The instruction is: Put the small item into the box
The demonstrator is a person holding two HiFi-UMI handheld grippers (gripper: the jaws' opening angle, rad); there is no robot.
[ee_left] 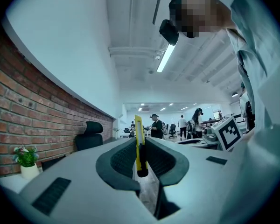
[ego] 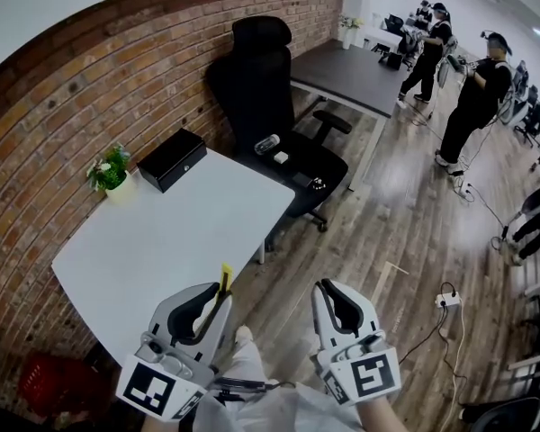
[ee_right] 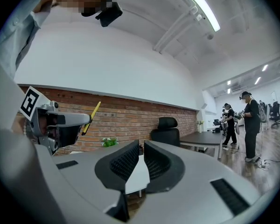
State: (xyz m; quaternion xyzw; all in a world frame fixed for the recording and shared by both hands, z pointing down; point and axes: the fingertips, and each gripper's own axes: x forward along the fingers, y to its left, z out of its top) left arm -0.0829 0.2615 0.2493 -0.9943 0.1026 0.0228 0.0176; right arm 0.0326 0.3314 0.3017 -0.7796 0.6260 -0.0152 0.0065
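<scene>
Over the table's near edge: left gripper (ego: 218, 297) above the white table (ego: 162, 241); right gripper (ego: 335, 288) beside it, above the wooden floor.
Left gripper: clenched on the item (ego: 225, 277), which is pinched between the ribbed pads.
Item: thin, flat and yellow with a dark lower end. It stands upright in the jaws, and its top pokes out past the tips (ee_left: 138, 141).
Item from the right gripper view: slanting up out of the left gripper (ee_right: 60, 125), yellow tip (ee_right: 93, 113) against the brick wall.
Right gripper: jaws drawn together (ee_right: 141, 148) with only a sliver between them and nothing held.
Box: black (ego: 171, 158), lid down, at the table's far corner against the brick wall, well apart from the item.
Plant: small green plant in a pale pot (ego: 111, 171), just left of the box by the wall.
Chair: black office chair (ego: 261, 70) beyond the table, with a few small things on its seat, too small to tell.
Basket: red (ego: 58, 385), on the floor under the table's left end.
Background: people standing far off near another dark desk.
</scene>
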